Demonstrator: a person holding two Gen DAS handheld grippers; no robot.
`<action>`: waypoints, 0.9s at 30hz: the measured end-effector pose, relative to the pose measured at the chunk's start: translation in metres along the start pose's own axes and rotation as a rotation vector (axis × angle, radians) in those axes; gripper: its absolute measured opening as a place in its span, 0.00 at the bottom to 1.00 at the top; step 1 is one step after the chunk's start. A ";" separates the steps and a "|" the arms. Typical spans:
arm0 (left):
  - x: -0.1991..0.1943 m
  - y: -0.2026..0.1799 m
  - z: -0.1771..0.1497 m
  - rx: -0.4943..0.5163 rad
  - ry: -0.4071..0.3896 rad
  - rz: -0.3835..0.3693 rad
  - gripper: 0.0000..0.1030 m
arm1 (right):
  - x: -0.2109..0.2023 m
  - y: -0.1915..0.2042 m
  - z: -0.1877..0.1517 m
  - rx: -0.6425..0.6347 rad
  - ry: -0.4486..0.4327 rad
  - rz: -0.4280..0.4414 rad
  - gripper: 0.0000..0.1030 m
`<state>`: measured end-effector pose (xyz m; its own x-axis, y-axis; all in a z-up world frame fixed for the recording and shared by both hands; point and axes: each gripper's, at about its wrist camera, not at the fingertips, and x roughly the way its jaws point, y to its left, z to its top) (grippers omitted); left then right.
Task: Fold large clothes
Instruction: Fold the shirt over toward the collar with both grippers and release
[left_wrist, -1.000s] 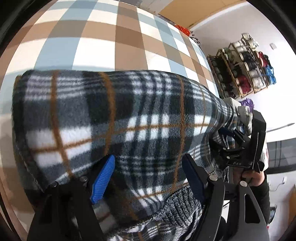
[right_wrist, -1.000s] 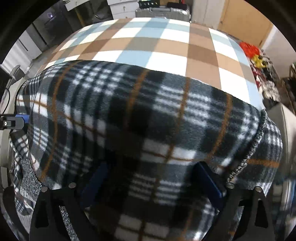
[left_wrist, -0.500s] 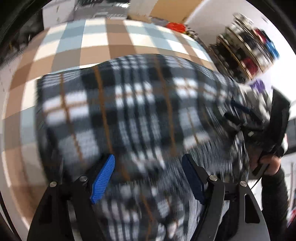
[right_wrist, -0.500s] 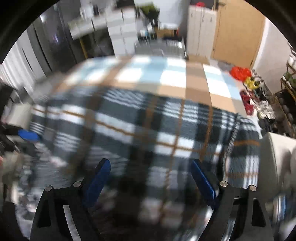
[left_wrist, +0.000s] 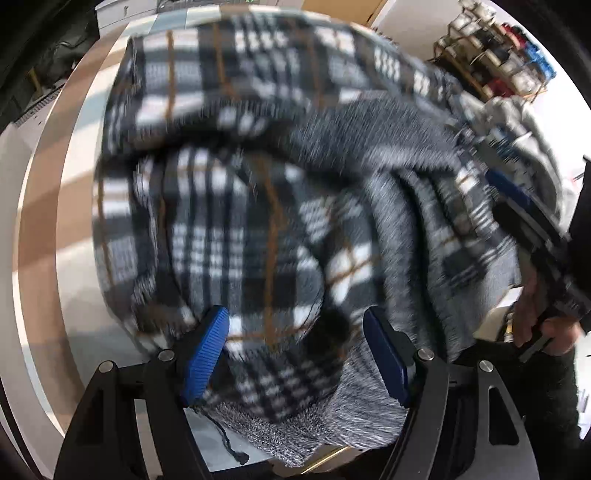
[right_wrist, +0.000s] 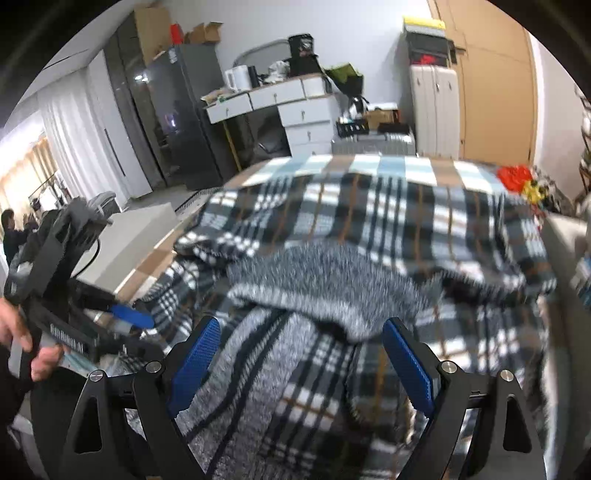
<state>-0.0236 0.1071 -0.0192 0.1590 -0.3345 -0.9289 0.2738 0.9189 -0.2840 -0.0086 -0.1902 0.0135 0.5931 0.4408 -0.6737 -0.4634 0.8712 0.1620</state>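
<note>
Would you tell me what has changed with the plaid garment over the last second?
The plaid garment, a flat spread a second ago, now lies bunched in folds with its grey lining turned up. Both hand-held grippers have pulled back from it, and their jaws remain open. It still lies on the checked cloth.

At the top centre of the right wrist view we see a white desk (right_wrist: 275, 98) with drawers against a pale wall (right_wrist: 369, 40), a kettle (right_wrist: 236, 79) on it. Left of it stands a dark cabinet (right_wrist: 181, 110), then white curtains (right_wrist: 70, 136). A wooden door (right_wrist: 495, 77) fills the upper right. In the left wrist view, a shelf rack (left_wrist: 495, 51) sits upper right.
</note>
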 end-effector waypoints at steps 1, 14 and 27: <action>0.002 -0.003 -0.004 0.013 -0.018 0.017 0.69 | 0.006 -0.006 -0.002 0.022 0.022 -0.014 0.87; -0.029 -0.047 0.121 0.050 -0.248 0.045 0.69 | -0.001 -0.061 -0.009 0.198 0.017 -0.043 0.88; 0.053 0.007 0.132 -0.081 -0.195 -0.045 0.80 | -0.009 -0.079 0.000 0.192 0.002 -0.115 0.88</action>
<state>0.1119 0.0685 -0.0395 0.3310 -0.4025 -0.8535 0.2088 0.9133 -0.3497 0.0232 -0.2631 0.0067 0.6334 0.3362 -0.6970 -0.2588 0.9409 0.2187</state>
